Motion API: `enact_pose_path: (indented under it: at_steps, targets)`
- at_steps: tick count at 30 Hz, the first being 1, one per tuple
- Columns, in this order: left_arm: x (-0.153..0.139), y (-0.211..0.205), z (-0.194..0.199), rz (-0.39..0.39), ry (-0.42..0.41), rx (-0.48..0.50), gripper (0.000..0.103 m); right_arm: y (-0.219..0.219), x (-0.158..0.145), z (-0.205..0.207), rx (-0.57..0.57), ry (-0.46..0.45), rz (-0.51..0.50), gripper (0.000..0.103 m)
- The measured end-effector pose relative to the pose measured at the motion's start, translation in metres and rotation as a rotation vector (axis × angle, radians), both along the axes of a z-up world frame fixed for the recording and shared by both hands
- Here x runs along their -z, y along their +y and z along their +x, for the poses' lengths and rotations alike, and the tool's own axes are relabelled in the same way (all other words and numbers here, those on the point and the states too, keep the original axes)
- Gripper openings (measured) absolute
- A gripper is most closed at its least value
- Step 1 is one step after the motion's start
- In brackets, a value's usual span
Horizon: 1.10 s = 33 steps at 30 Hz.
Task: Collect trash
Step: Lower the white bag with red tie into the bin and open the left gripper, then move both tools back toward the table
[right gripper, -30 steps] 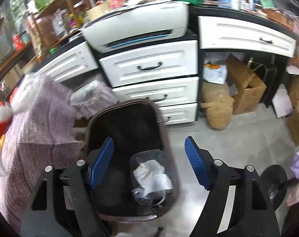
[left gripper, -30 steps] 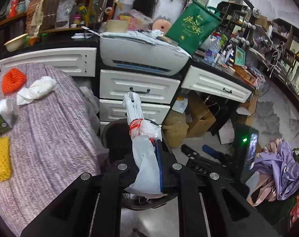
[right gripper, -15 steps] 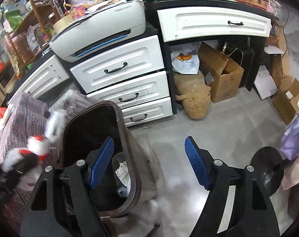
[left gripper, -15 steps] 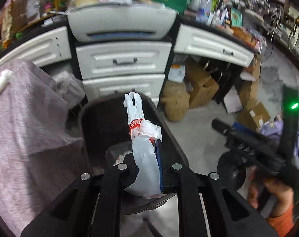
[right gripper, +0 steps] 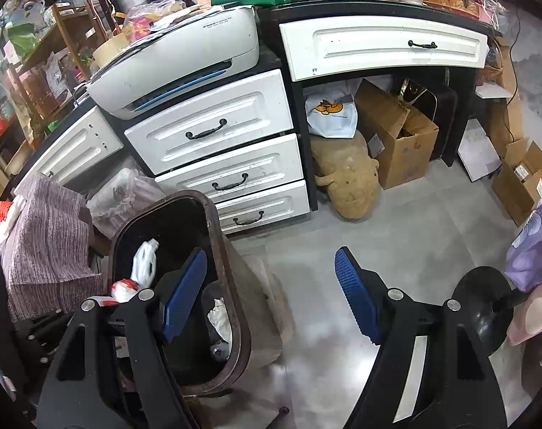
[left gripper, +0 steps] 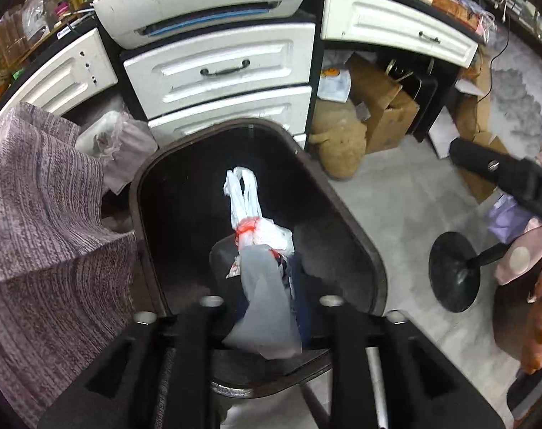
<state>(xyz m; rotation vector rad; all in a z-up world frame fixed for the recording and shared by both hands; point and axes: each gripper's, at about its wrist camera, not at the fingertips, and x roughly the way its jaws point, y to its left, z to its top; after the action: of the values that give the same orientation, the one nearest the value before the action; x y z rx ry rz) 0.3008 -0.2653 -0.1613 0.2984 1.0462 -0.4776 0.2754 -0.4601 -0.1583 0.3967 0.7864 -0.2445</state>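
My left gripper (left gripper: 267,275) is shut on a white plastic bag with red print (left gripper: 260,250) and holds it over the open mouth of a dark brown trash bin (left gripper: 356,236). The bag's handles stick forward over the bin's black inside. In the right wrist view the same bag (right gripper: 142,268) hangs over the bin (right gripper: 235,286), which holds crumpled white trash (right gripper: 221,318) at the bottom. My right gripper (right gripper: 271,293) is open and empty, above the bin's right rim and the grey floor.
White drawers (right gripper: 213,132) and a printer (right gripper: 185,57) stand behind the bin. A table with purple-grey cloth (left gripper: 38,221) is to the left. Cardboard boxes (right gripper: 396,132), a tan stuffed animal (right gripper: 346,178) and a black stand base (right gripper: 485,307) sit on the floor to the right.
My left gripper has carried the bag from beside the table to directly above the bin opening. My right gripper has drawn back to the right of the bin.
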Motion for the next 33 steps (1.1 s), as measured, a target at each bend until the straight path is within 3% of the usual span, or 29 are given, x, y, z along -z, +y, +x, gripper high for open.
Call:
enact_pose_path:
  at_steps: [2, 4, 12, 20, 23, 33]
  targets:
    - [0.000, -0.002, -0.002, 0.007, -0.025, 0.009, 0.080, -0.001, 0.000, 0.001, 0.001, 0.003, -0.001, 0.074]
    - [-0.003, -0.003, -0.007, 0.015, -0.072, 0.022, 0.086, -0.001, 0.000, 0.000, 0.002, 0.005, 0.000, 0.074]
    - [-0.010, -0.010, -0.013, 0.041, -0.089, 0.056, 0.097, -0.004, -0.003, 0.000, 0.006, 0.000, 0.002, 0.075]
    - [-0.046, 0.006, -0.025, -0.090, -0.073, 0.008, 0.097, 0.003, -0.008, 0.004, -0.025, -0.006, -0.005, 0.075]
    - [-0.057, 0.013, -0.031, -0.113, -0.069, -0.010, 0.097, 0.008, -0.015, 0.004, -0.034, -0.024, -0.011, 0.084]
    - [-0.111, 0.064, -0.060, -0.210, -0.185, -0.085, 0.097, 0.036, -0.046, 0.003, -0.103, -0.095, -0.015, 0.086]
